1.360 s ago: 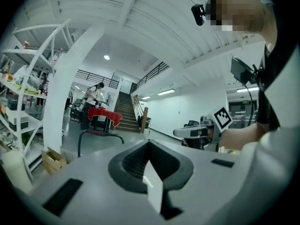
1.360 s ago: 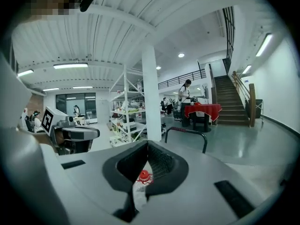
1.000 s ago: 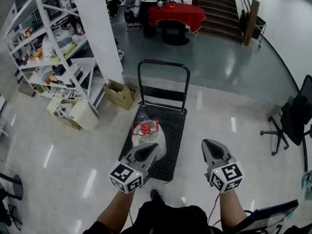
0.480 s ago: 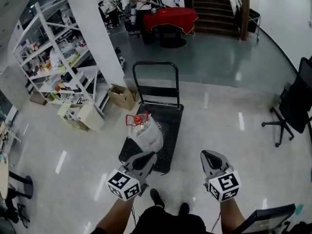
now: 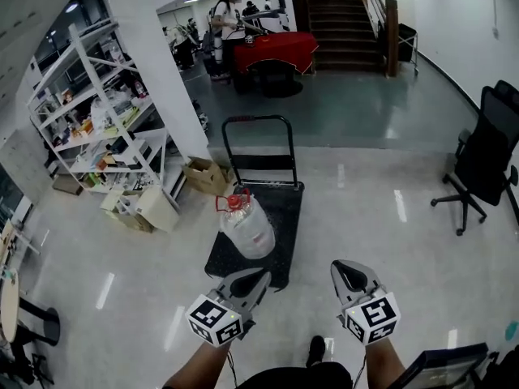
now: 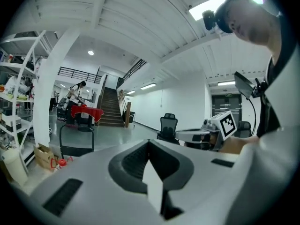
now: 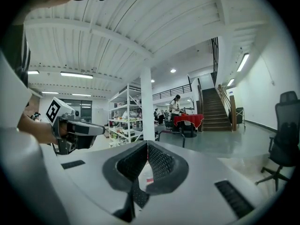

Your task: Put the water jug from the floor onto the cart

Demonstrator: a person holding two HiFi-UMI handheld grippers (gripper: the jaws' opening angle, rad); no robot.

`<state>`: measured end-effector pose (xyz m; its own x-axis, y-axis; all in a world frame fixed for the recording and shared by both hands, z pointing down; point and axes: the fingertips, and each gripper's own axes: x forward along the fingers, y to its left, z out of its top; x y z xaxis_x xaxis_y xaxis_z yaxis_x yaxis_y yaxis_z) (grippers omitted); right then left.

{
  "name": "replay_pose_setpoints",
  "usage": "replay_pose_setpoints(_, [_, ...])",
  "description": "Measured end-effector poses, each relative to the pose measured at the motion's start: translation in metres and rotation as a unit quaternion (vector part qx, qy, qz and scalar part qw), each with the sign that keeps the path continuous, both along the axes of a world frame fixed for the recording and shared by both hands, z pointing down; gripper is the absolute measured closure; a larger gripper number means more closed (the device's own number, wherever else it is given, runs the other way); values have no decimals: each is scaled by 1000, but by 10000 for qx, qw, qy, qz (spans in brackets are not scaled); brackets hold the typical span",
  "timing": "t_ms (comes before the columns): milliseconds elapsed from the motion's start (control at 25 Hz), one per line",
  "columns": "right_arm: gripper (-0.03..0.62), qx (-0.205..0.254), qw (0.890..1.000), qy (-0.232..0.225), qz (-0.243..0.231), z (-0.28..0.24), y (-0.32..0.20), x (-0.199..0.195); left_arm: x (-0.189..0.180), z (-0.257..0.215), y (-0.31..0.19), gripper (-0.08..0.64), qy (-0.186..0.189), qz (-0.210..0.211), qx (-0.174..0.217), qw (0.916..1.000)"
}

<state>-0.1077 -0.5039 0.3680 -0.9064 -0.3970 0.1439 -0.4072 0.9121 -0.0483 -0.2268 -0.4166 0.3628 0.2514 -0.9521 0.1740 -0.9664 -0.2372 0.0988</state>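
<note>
Left tool [image 5: 252, 279] and right tool [image 5: 345, 269] are both fully closed and empty, with the water jug [image 5: 247, 228] resting on the cart [image 5: 284, 211] ahead of the left tool, near the deck's edge, where a bump to the cart could likely topple it off.

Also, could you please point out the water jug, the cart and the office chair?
water jug [image 5: 250, 233], head view, on its clear body.
cart [image 5: 286, 224], head view, on its bare black deck.
office chair [image 5: 489, 148], head view, on its backrest.

Large lab hall, cluttered white shelving [image 5: 101, 140], staircase [image 5: 336, 10], office chair [image 5: 485, 156], red-draped table [image 5: 276, 49]
</note>
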Motion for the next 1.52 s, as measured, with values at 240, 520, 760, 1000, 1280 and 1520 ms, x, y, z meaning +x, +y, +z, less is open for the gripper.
replay_pose_setpoints(240, [589,-231,9990,246,304,21,99,26,19,24,98,558,356,263,50,9990])
replay_pose_setpoints(520, [589,-364,9973,382,514,16,184,49,30,26,176,558,585,291,110,9978])
replay_pose_setpoints(760, [589,-224,9980,212,550,-7,232,100,81,-1,220,558,449,417,267,9978])
replay_pose_setpoints(1000, [589,-250,9985,80,473,3,278,186,183,0,267,558,269,472,238,9982])
replay_pose_setpoints(1280, [589,-323,9986,124,393,15,332,306,301,12,329,558,290,318,-36,9991])
replay_pose_setpoints(1520, [589,-335,9985,-8,429,3,390,348,352,4,397,558,184,406,-157,9989])
